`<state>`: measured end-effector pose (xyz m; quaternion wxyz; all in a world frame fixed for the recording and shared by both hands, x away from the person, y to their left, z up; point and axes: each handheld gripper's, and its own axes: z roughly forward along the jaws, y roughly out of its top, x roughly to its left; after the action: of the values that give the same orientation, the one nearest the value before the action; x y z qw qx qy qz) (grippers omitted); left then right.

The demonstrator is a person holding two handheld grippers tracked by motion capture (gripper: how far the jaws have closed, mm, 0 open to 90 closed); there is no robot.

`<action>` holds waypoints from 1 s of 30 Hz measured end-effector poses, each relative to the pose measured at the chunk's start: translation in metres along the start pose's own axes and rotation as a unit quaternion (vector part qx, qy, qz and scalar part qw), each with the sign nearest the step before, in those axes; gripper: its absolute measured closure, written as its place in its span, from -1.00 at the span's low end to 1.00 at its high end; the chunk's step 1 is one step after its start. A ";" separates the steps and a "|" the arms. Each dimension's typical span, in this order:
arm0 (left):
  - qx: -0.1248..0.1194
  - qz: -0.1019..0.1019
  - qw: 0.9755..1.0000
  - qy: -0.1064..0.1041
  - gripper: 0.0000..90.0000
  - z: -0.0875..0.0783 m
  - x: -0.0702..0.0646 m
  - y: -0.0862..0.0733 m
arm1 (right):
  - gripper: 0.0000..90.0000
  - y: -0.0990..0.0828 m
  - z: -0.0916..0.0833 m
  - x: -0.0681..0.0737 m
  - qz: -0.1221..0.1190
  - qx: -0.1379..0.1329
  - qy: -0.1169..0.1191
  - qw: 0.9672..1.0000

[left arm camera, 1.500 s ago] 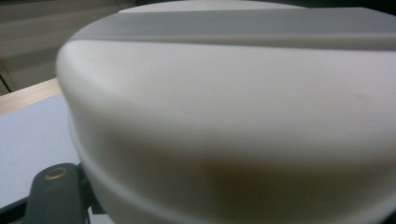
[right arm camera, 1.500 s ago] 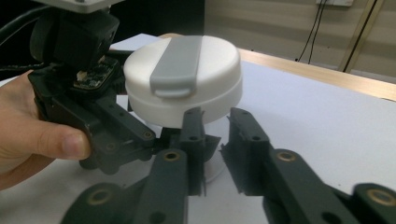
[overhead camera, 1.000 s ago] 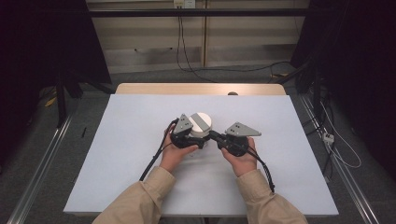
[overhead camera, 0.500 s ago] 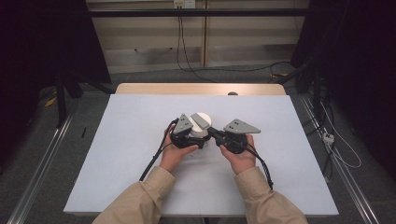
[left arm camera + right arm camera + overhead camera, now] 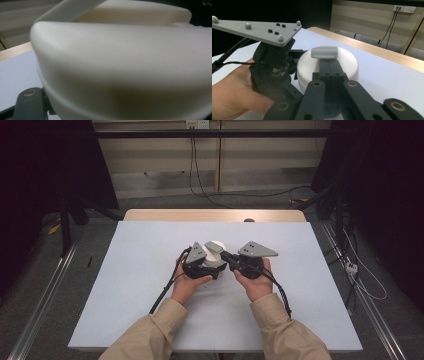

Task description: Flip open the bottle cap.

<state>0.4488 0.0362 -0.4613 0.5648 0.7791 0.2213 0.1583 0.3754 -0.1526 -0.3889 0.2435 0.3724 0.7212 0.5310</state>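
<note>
The right gripper view shows what the high view blurs: the right gripper (image 5: 324,58), jaws together, pinches a small grey tab (image 5: 324,52) on top of the round white container (image 5: 342,62). The container stands near the middle of the white table (image 5: 140,270), toward the far edge. The left gripper (image 5: 212,270) clamps its side, and in the left gripper view the cream body (image 5: 125,62) is too close to make out whole.

Counter (image 5: 150,270): white top, rectangular; a bare wooden strip (image 5: 200,215) runs along its far edge. A small dark round object (image 5: 248,220) sits on that strip, right of the middle; too small to identify.
Floor: grey, with metal rails (image 5: 47,290) alongside the counter's left and right edges.
Back wall: pale panelling, a wall socket (image 5: 196,124) at top, black cables (image 5: 192,170) hanging down from it.
White plug adapter (image 5: 351,267) on the floor beyond the right edge.
</note>
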 end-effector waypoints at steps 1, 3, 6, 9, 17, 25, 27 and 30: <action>0.000 0.000 1.000 0.000 -0.58 0.000 0.000 0.000 | 1.00 0.001 0.001 0.000 -0.001 -0.001 0.001 1.000; 0.000 0.000 1.000 0.000 -0.58 0.000 0.000 0.000 | 1.00 0.005 0.002 -0.001 -0.002 -0.002 0.000 1.000; -0.002 -0.003 1.000 0.000 -0.58 0.000 0.000 0.000 | 1.00 0.007 0.004 -0.001 -0.005 -0.003 0.000 1.000; -0.002 -0.003 1.000 -0.001 -0.59 0.000 0.000 0.000 | 1.00 0.010 0.005 -0.001 -0.006 -0.003 0.000 1.000; -0.003 -0.004 1.000 0.000 -0.59 0.000 0.000 0.000 | 1.00 0.016 0.010 -0.001 -0.007 -0.003 0.000 1.000; -0.005 -0.008 1.000 -0.001 -0.59 0.001 -0.001 0.000 | 1.00 0.021 0.014 -0.001 -0.009 -0.002 0.000 1.000; -0.006 -0.009 1.000 -0.001 -0.58 0.001 -0.001 0.000 | 1.00 0.022 0.015 0.000 -0.009 -0.002 0.000 1.000; -0.006 -0.010 1.000 -0.001 -0.58 0.001 -0.001 0.000 | 1.00 0.024 0.017 0.001 -0.010 -0.003 0.000 1.000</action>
<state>0.4486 0.0354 -0.4618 0.5709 0.7740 0.2272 0.1532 0.3940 -0.1385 -0.3714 0.2501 0.3645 0.7233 0.5305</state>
